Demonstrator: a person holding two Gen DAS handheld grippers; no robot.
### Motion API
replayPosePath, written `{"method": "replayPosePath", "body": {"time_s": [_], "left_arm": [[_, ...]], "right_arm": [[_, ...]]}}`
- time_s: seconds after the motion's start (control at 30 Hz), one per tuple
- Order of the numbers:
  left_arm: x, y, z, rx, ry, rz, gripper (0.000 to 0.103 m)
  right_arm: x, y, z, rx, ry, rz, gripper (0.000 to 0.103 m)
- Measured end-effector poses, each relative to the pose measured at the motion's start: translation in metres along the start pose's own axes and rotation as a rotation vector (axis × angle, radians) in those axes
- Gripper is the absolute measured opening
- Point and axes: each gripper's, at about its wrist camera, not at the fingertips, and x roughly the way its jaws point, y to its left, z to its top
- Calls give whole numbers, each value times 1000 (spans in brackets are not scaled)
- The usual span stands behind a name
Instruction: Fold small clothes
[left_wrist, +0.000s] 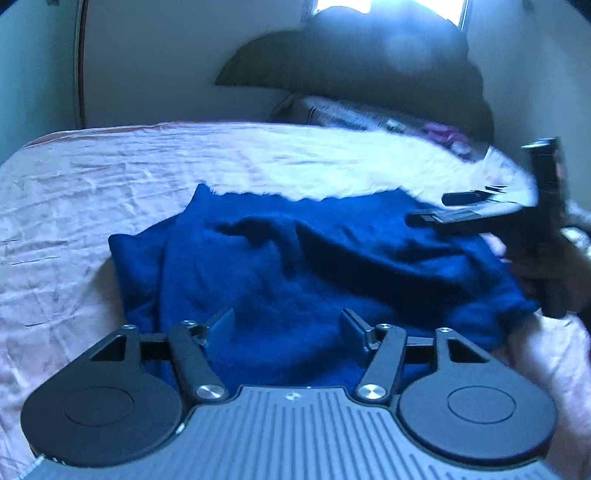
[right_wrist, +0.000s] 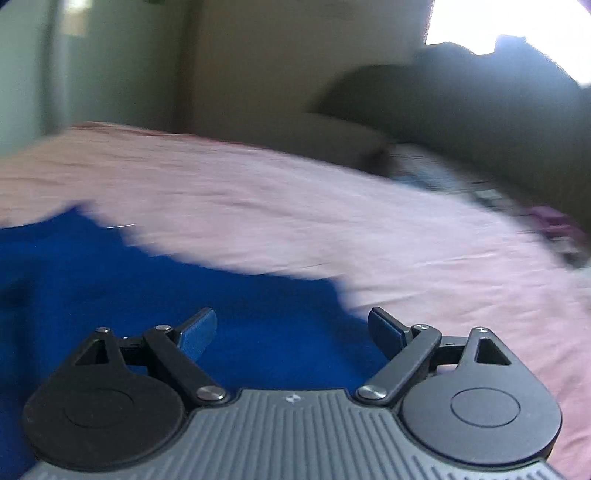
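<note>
A dark blue fuzzy garment (left_wrist: 303, 266) lies folded over on the pink bedsheet (left_wrist: 110, 184), with a rumpled ridge across its middle. My left gripper (left_wrist: 287, 326) hovers above its near edge, open, nothing between the fingers. In the left wrist view the right gripper (left_wrist: 461, 208) shows at the right edge, held by a hand, over the garment's far right corner. In the right wrist view the right gripper (right_wrist: 291, 328) is open above the blue garment (right_wrist: 147, 302), close to its right edge, and holds nothing.
The pink bedsheet (right_wrist: 369, 221) spreads to the left, far side and right of the garment. Dark pillows (left_wrist: 369, 66) and a patterned cloth (left_wrist: 362, 114) lie at the head of the bed. A pale wall stands behind, with a bright window above.
</note>
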Motion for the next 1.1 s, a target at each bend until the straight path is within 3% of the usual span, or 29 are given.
{"method": "replayPosePath", "body": {"time_s": [0.07,0.13,0.23,0.3,0.37,0.43,0.5,0.57,0.67,0.8,1.1], "left_arm": [[8,-1,-8,23,59,-11,65],[9,-2,-21,61,89,-16,65],[-5,-3,-37,126,76,-4,66],[-12,4,-36,68,59,-1,67],[-15,10,-28,-5,28,-3,76],[-9,12,-22,-57,27,16,83],[-3,10,-21,-67,63,33,83],[-6,4,-24,-46,56,55,83],[-10,2,-27,-45,42,75,84],[-13,1,-30,-56,45,78,84],[-22,0,-32,-44,30,105,89]], "right_arm": [[-6,14,-13,-47,36,60,90],[-3,16,-27,-79,81,42,91],[-18,-7,-40,56,76,12,92],[-40,-10,-44,93,14,-22,93],[-57,-2,-46,121,-37,35,93],[-60,5,-48,142,-28,110,93],[-51,20,-57,99,42,122,93],[-49,38,-69,21,86,63,93],[-68,49,-73,26,36,23,93],[-86,61,-75,73,-12,58,96],[-113,129,-72,-160,-97,10,97]]}}
